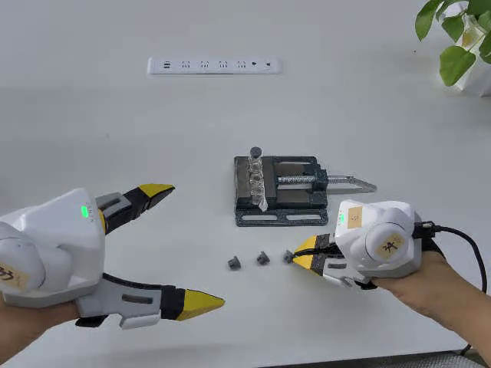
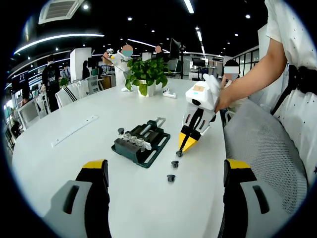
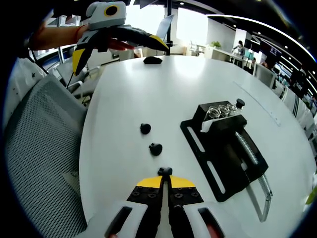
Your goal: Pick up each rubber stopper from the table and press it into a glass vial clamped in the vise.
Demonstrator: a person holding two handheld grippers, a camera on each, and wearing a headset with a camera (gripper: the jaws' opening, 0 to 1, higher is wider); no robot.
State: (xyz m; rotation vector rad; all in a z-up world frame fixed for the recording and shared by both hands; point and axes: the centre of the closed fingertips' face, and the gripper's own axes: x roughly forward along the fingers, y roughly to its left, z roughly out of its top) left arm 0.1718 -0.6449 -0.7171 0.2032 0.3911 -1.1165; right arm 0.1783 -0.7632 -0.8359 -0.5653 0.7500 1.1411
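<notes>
A dark vise (image 1: 295,201) (image 2: 148,145) (image 3: 225,148) clamps a row of glass vials (image 1: 258,186) (image 3: 219,112); the far vial carries a dark stopper (image 1: 255,153) (image 3: 240,102). Three grey rubber stoppers lie in front of it: one on the left (image 1: 234,264) (image 3: 145,128), one in the middle (image 1: 263,258) (image 3: 155,148), and one on the right (image 1: 289,257) (image 3: 165,171) (image 2: 179,153). My right gripper (image 1: 298,255) (image 3: 165,181) (image 2: 184,145) is shut, with its very tips pinching the right stopper on the table. My left gripper (image 1: 180,247) (image 2: 166,168) (image 3: 119,53) is open and holds nothing, well left of the stoppers.
A white power strip (image 1: 213,66) lies at the far side of the table. A potted plant (image 1: 456,38) (image 2: 146,74) stands at the far right corner. A mesh chair (image 3: 39,148) sits at the near table edge. A black cable (image 1: 464,239) trails from the right gripper.
</notes>
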